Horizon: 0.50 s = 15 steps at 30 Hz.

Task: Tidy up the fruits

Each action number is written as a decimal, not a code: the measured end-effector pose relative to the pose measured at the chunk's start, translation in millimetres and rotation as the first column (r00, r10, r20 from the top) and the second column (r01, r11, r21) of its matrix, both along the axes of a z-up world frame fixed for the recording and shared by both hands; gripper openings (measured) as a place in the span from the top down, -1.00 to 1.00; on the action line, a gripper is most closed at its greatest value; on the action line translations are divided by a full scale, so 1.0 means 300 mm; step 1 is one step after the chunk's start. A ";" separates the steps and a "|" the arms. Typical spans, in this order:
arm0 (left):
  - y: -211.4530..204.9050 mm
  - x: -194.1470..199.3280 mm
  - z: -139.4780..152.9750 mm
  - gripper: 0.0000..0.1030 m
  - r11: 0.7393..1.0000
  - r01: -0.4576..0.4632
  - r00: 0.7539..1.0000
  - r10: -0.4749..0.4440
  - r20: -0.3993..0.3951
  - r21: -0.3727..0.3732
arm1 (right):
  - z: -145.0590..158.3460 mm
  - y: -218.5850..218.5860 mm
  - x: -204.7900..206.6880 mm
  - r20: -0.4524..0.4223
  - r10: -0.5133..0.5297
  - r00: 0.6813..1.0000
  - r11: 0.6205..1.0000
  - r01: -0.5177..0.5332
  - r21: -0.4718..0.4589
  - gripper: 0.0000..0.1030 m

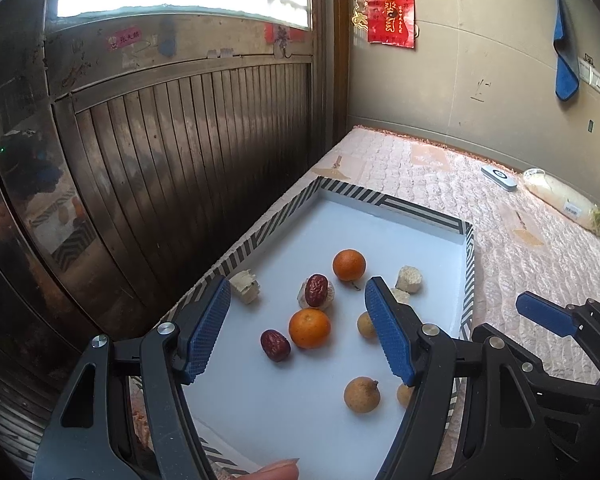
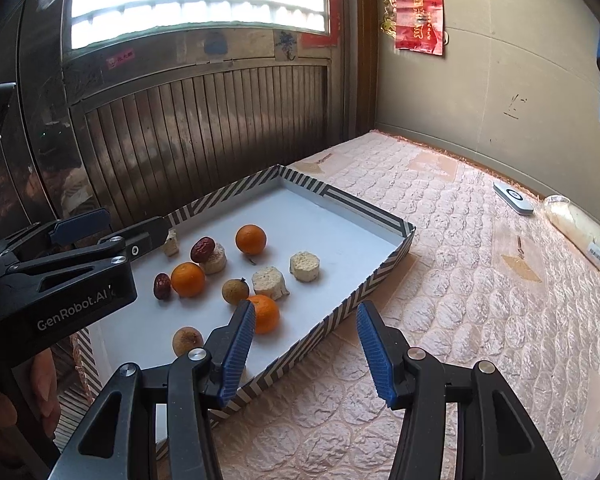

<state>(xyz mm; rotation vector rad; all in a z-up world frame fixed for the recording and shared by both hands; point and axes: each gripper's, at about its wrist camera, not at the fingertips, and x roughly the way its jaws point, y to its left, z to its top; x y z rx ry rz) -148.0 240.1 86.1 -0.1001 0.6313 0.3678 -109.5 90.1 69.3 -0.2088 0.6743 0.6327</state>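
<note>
A striped tray (image 1: 469,264) with a white floor lies on the mattress. It holds three oranges (image 2: 251,239), (image 2: 187,279), (image 2: 264,314), two red dates (image 1: 316,290), (image 1: 275,345), brown longans (image 1: 362,395) and several beige chunks (image 2: 304,266). One date rests on top of a chunk. My left gripper (image 1: 297,286) hovers open over the tray's middle, and nothing touches its pads. It also shows at the left of the right wrist view (image 2: 112,228). My right gripper (image 2: 306,312) stands open and empty above the tray's right edge, its left finger in front of an orange.
The pink quilted mattress (image 2: 480,300) stretches to the right of the tray. A white flat device (image 2: 513,198) and a wrapped white bundle (image 2: 584,240) lie near the far wall. A dark metal door (image 1: 160,152) stands close behind the tray. A thumb (image 1: 280,470) shows at the bottom edge.
</note>
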 end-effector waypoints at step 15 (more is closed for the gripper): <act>0.014 0.001 -0.006 -0.37 1.000 -0.004 1.000 0.004 -0.010 -0.012 | -0.003 0.023 -0.005 0.002 0.024 1.000 0.999 -0.024 -0.023 0.01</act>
